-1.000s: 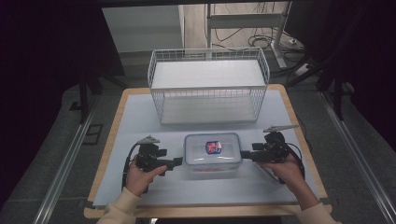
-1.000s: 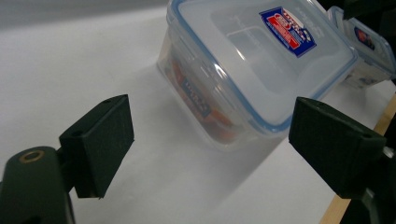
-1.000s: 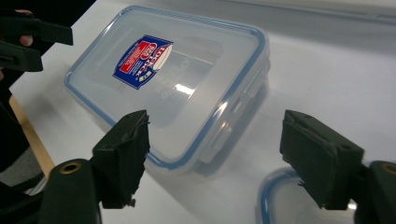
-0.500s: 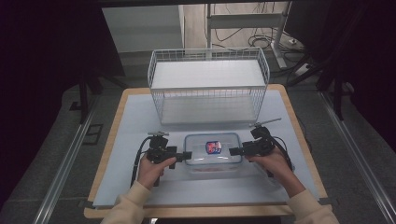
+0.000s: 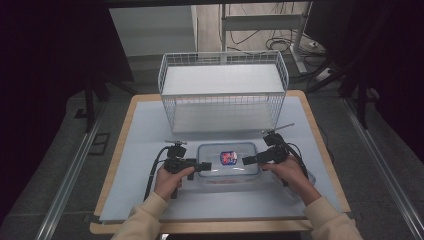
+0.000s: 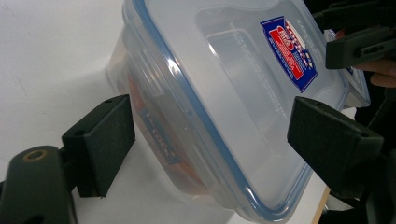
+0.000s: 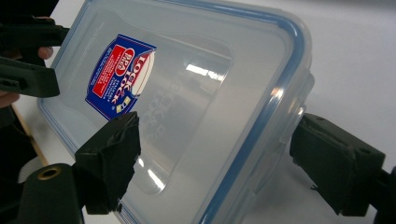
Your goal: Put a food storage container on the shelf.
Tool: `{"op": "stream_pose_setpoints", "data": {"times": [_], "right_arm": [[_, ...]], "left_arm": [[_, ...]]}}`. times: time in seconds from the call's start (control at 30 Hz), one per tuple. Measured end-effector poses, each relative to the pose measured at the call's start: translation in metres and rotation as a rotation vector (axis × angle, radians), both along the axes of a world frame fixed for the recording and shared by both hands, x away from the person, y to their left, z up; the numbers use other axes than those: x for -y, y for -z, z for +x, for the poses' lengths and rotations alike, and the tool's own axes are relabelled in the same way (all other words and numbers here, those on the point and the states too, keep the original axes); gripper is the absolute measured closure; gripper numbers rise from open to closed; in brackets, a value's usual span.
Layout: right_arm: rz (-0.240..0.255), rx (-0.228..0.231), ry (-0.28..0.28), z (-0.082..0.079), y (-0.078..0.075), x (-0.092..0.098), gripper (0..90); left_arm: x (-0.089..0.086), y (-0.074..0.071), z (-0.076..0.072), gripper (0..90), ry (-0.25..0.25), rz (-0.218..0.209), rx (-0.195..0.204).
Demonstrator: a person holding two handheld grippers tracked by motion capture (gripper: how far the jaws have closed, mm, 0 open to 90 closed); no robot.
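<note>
A clear plastic container (image 5: 228, 162) with a blue-sealed lid and a red and blue label lies on the pale mat near the table's front. My left gripper (image 5: 205, 166) is at its left end. It is open, with one jaw beside the side wall and the other above the lid (image 6: 224, 93), neither pressing. My right gripper (image 5: 247, 160) is at the right end. Its jaws have just widened a little and straddle the container's edge (image 7: 196, 93) without touching. Each gripper view shows its own gripper (image 6: 215, 135) (image 7: 222, 158) spread wide.
A white wire basket (image 5: 223, 95) stands at the back of the table, behind the container. The pale mat (image 5: 145, 135) covers the wooden table top. Dark floor and metal rails run along both sides.
Both grippers have moved inward from either side to the container's ends and sunk slightly. The container has stayed in place.
</note>
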State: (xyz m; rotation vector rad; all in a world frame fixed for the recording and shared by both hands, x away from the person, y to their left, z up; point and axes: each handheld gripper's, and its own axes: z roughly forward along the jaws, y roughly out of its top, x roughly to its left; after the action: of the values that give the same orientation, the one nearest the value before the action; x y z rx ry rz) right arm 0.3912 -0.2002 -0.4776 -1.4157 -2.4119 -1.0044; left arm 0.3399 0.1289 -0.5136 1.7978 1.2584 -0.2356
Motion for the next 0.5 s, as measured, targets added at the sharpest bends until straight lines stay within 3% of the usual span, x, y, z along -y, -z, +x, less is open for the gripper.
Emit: {"op": "stream_pose_setpoints", "data": {"times": [0.2, 0.37, 0.5], "right_arm": [[0.021, -0.059, 0.001, 0.0047, 0.0041, -0.0014, 14.8], [0.042, -0.097, 0.009, 0.006, 0.005, 0.003, 19.4], [0.049, -0.097, 0.02, 0.0047, 0.0038, 0.0053, 22.7]], "left_arm": [[-0.0003, 0.0055, 0.0027, 18.3, 0.013, -0.062, -0.039], [-0.0023, 0.0037, 0.0012, 23.0, -0.009, -0.066, -0.032], [-0.0029, 0.0021, -0.0006, 26.1, -0.018, -0.063, -0.026]]}}
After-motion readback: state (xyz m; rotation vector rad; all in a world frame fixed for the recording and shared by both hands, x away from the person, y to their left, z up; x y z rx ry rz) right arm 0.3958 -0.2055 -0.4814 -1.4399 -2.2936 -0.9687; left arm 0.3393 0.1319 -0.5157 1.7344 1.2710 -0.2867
